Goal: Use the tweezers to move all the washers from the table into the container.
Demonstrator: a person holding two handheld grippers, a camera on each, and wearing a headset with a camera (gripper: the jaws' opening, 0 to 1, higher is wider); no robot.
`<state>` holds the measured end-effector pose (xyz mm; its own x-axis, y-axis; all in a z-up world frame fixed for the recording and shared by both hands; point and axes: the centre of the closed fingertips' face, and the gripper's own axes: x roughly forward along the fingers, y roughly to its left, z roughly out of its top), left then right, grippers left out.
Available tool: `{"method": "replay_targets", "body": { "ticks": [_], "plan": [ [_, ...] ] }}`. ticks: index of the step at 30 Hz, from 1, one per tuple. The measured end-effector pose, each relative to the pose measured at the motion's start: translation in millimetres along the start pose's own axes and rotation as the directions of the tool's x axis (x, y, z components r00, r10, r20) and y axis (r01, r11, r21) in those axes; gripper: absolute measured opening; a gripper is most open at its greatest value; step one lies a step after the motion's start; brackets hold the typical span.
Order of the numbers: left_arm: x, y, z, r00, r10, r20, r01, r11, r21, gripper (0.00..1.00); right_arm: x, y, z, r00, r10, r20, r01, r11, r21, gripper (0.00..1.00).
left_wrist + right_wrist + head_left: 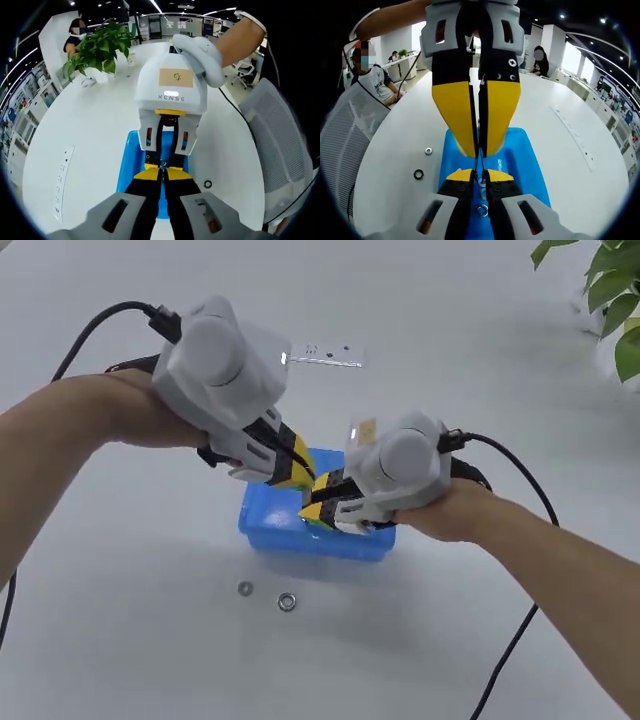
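Our left gripper (161, 175) and right gripper (480, 177) both look pinched on the tweezers (479, 161) over the blue container (525, 165); we keep the tips low inside it, since two washers (287, 601) wait on the table nearby

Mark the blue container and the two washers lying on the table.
blue container (300, 544): head view, on its front wall.
left washer (245, 588): head view, on the middle of the washer.
right washer (287, 602): head view, on the middle of the washer.
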<state>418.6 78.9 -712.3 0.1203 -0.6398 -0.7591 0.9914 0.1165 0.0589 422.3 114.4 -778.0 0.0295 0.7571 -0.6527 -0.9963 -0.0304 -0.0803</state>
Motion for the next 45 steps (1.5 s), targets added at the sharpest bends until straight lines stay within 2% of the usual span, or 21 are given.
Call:
{"method": "replay_targets", "body": {
  "ticks": [16,26,32,40,45],
  "plan": [
    [-5.0,-3.2,5.9,1.0,0.002,-0.003,-0.002,1.0,0.016,0.06,-7.0,1.1,3.8,0.9998,-0.016,-0.013,0.015,0.999,-0.036,0.11],
    [-20.2,-5.7,17.3,0.9998,0.016,0.009,-0.017,1.0,0.022,0.06,-20.6,1.3,17.4,0.9992,-0.04,-0.001,0.04,0.998,-0.048,0.12],
    [-34.0,-14.5,27.4,0.9999,0.011,0.009,-0.011,1.0,0.028,0.06,-29.5,11.5,33.1,0.9991,-0.033,0.025,0.034,0.999,-0.042,0.12],
    [-43.1,-24.8,36.3,0.9997,0.02,0.011,-0.021,0.999,0.033,0.06,-38.3,20.1,43.1,0.9984,-0.045,0.033,0.047,0.997,-0.058,0.12],
    [-46.0,-32.1,37.9,0.9996,0.026,0.015,-0.026,0.999,0.021,0.06,-41.3,27.2,45.4,0.9984,-0.047,0.029,0.049,0.997,-0.066,0.12]
  ]
}}
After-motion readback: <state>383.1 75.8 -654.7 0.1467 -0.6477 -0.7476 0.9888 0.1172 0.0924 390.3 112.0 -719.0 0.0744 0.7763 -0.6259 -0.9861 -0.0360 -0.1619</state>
